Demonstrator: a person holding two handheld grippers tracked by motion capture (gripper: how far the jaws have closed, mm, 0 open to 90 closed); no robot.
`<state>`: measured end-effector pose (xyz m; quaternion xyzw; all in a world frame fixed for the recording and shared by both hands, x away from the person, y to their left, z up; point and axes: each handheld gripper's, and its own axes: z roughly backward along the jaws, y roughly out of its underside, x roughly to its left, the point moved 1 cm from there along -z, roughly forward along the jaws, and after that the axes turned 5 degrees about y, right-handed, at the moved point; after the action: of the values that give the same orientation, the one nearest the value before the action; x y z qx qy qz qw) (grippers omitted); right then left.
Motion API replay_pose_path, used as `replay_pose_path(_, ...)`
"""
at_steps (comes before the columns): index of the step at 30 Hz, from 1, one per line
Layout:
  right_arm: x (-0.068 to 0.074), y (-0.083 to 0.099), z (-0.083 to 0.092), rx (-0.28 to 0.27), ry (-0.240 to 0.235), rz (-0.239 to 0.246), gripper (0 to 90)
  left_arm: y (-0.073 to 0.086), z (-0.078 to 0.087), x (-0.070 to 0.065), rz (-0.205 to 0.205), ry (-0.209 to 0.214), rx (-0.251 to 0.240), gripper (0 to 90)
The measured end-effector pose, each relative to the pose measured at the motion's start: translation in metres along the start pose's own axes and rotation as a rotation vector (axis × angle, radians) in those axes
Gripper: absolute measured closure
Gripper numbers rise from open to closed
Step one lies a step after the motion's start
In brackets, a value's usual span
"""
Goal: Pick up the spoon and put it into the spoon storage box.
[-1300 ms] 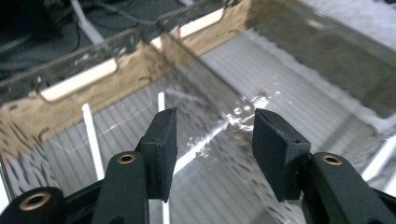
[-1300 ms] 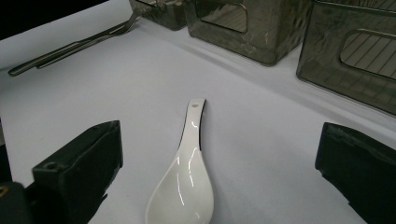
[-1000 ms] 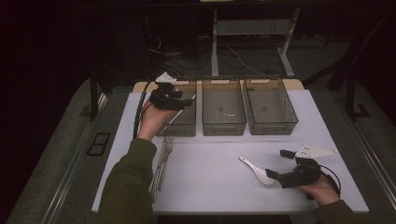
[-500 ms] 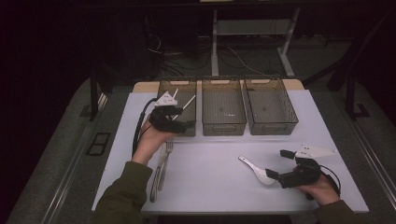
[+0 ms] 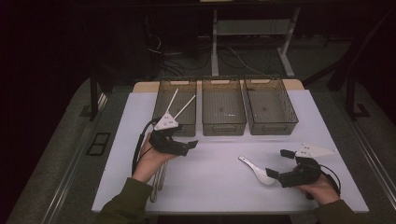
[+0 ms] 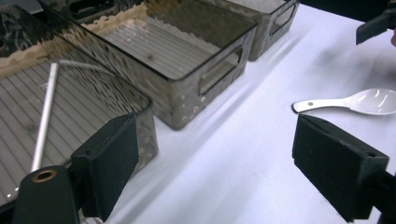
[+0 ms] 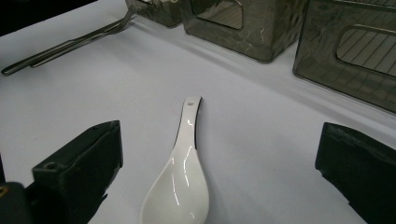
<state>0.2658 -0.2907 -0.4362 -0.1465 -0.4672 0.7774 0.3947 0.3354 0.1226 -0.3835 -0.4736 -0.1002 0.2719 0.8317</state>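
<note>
A white ceramic spoon (image 5: pixel 254 169) lies on the white table, bowl toward me. My right gripper (image 5: pixel 280 163) rests open at the front right, and the spoon (image 7: pixel 182 172) lies between its wide-spread jaws, untouched. My left gripper (image 5: pixel 189 147) hovers in front of the left smoky bin (image 5: pixel 161 112) and points right. Its jaws have just been opening and stand open with nothing between them (image 6: pixel 224 163). Two white sticks (image 5: pixel 180 106) lean inside that left bin, and one stick (image 6: pixel 44 116) shows through its wall.
Three smoky plastic bins stand in a row at the back: the left, the middle bin (image 5: pixel 223 126) and the right bin (image 5: pixel 271 125). Metal forks (image 5: pixel 159 179) lie on the table under my left wrist, also seen as forks (image 7: pixel 60 46).
My left gripper has drawn back from over the left bin toward me and sunk lower, with its jaws wider. The white sticks now rest in that bin. The right gripper has not moved.
</note>
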Motion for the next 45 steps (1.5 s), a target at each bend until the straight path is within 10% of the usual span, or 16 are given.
replay_pose_path(24,0.000,-0.001,0.001,0.040,-0.015,-0.017,0.9,0.068,0.026,-0.035,-0.028,0.019,-0.020,0.0)
replay_pose_path(33,-0.008,-0.016,-0.007,0.084,0.033,-0.023,28.3,0.072,0.025,-0.035,-0.027,0.056,-0.030,0.0)
replay_pose_path(45,-0.007,-0.037,-0.044,0.133,-0.024,-0.030,68.2,0.074,0.022,-0.033,-0.019,0.071,-0.013,0.0)
